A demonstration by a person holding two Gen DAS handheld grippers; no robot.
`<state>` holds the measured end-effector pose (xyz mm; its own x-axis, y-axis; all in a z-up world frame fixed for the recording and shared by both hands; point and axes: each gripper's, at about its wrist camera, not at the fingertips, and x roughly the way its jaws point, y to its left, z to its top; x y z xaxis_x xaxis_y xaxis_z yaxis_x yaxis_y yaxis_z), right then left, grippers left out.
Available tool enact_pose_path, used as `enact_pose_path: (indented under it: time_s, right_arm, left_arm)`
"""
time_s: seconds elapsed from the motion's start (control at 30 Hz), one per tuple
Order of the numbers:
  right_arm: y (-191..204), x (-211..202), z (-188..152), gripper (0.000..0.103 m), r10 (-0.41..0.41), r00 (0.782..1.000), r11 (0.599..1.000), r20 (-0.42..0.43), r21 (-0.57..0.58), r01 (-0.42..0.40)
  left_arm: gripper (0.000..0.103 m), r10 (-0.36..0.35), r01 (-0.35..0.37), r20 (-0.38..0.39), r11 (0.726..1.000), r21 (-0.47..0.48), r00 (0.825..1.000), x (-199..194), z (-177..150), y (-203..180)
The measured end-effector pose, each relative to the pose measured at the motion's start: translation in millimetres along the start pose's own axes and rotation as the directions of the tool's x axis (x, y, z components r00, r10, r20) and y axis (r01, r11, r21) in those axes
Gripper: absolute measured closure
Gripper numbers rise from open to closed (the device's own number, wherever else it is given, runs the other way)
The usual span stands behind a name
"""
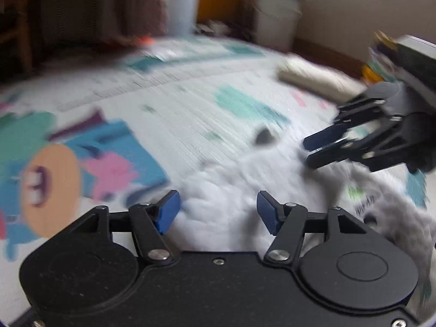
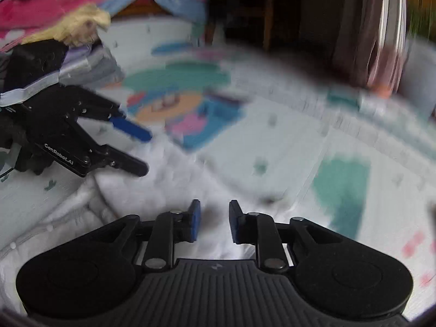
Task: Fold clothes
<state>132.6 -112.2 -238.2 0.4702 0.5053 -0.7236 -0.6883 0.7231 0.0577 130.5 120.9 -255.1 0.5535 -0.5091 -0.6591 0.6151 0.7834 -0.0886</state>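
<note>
Nearest in the left wrist view, the left gripper (image 1: 218, 212) is held with its jaws spread wide, nothing between the blue pads, over a white fluffy garment (image 1: 223, 190) that lies crumpled on a printed play mat (image 1: 174, 87). In the right wrist view the right gripper (image 2: 214, 222) is seen with its jaws narrowly parted; white fabric lies beneath the gap, and no pinch on it can be made out. Further out, a small dark patch (image 1: 263, 136) is seen at the garment's far edge. To the right a rolled beige cloth (image 1: 313, 80) is laid on the mat. A stack of folded clothes (image 2: 90, 62) is seen at the mat's left side in the right wrist view. At the back, two pale buckets (image 1: 278, 19) are stood by the wall. Both views are blurred
</note>
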Motion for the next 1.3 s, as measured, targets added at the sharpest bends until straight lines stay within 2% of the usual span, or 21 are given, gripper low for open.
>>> enact_pose_path:
  time_s: [0.03,0.1,0.2,0.27,0.3,0.33,0.4,0.47,0.5,0.57,0.67,0.77,0.87,0.93,0.97,1.03,1.13,1.17,1.23,1.3]
  right_arm:
    - [-6,7,-6,0.077,0.019,0.999,0.999,-0.026,0.036,-0.018]
    - [-10,1,-17,0.078,0.033,0.999,0.999,0.023,0.029,-0.034]
    - [-7,-9,-15,0.077,0.008,1.0,0.998,0.014,0.069,-0.009]
    - [-2,-20,-18,0.077,-0.018,0.999,0.999,0.047,0.048,0.016]
    - [-3,-20,-23,0.077,-0.033,0.999,0.998,0.034,0.054,0.031]
    - [-5,-20,-28,0.076,-0.036,0.999,0.997,0.028,0.072,0.034]
    - [-12,-19,-39,0.076,-0.014,0.999,0.993,0.038,0.116,0.01]
    - [-6,-17,-34,0.075,-0.032,0.999,0.998,0.014,0.056,0.031]
    - [-6,-18,-30,0.075,-0.033,0.999,0.997,-0.004,0.064,0.033]
    - [-8,-26,-26,0.074,-0.022,1.0,0.996,-0.013,0.09,0.023]
    - [-8,-52,-37,0.065,-0.002,1.0,0.997,0.015,0.073,0.001]
    - [0,-80,-54,0.064,0.038,0.999,0.999,0.011,-0.008,-0.038]
    - [16,-105,-73,0.064,0.087,0.995,0.988,-0.039,-0.127,-0.091]
    - [33,-122,-87,0.064,0.114,0.991,0.967,-0.074,-0.219,-0.128]
    - [43,-130,-94,0.064,0.127,0.988,0.951,-0.087,-0.271,-0.146]
    - [61,-145,-105,0.062,0.141,0.986,0.916,-0.094,-0.365,-0.166]
    - [85,-160,-124,0.056,0.15,0.982,0.853,-0.111,-0.487,-0.185]
    - [92,-162,-130,0.056,0.148,0.982,0.832,-0.119,-0.522,-0.189]
    - [102,-163,-140,0.056,0.131,0.982,0.788,-0.136,-0.586,-0.187]
    - [111,-162,-147,0.056,0.103,0.984,0.734,-0.148,-0.656,-0.176]
  left_arm:
    - [0.037,-0.005,0.004,0.011,0.999,0.037,1.0,4,-4,-1]
    - [0.036,-0.033,0.032,0.024,0.999,0.025,0.999,4,-6,6]
    - [0.036,0.005,-0.006,0.014,0.999,0.05,1.0,-5,0,1]
    - [0.037,0.01,-0.011,0.062,1.0,0.014,0.998,-20,3,-2]
    - [0.037,0.005,-0.005,0.069,1.0,-0.001,0.998,-23,2,-5]
    - [0.037,-0.002,0.003,0.066,1.0,-0.013,0.998,-24,0,-7]
    - [0.037,0.007,-0.007,0.003,1.0,0.022,1.0,-12,-9,-13]
    - [0.036,0.013,-0.013,0.0,0.999,0.033,1.0,-9,-12,-14]
    - [0.036,0.014,-0.014,-0.01,0.999,0.031,1.0,-12,-7,-13]
    - [0.036,0.032,-0.034,0.032,0.998,0.057,0.999,-28,0,-15]
    - [0.036,0.028,-0.033,0.059,0.996,0.08,0.998,-56,0,-19]
    - [0.036,-0.04,0.036,0.028,0.992,0.124,0.999,-77,-11,-35]
    - [0.036,-0.124,0.124,-0.015,0.965,0.23,0.992,-97,-27,-65]
    - [0.036,-0.173,0.181,-0.053,0.921,0.344,0.983,-111,-42,-90]
    - [0.036,-0.197,0.212,-0.08,0.888,0.409,0.977,-118,-51,-103]
    - [0.036,-0.231,0.267,-0.135,0.794,0.546,0.964,-131,-70,-128]
    - [0.036,-0.254,0.326,-0.207,0.658,0.679,0.945,-140,-98,-154]
    - [0.036,-0.247,0.332,-0.225,0.607,0.722,0.942,-141,-107,-162]
    - [0.036,-0.174,0.283,-0.226,0.462,0.84,0.958,-141,-125,-173]
    - [0.036,-0.136,0.262,-0.229,0.325,0.909,0.964,-140,-136,-175]
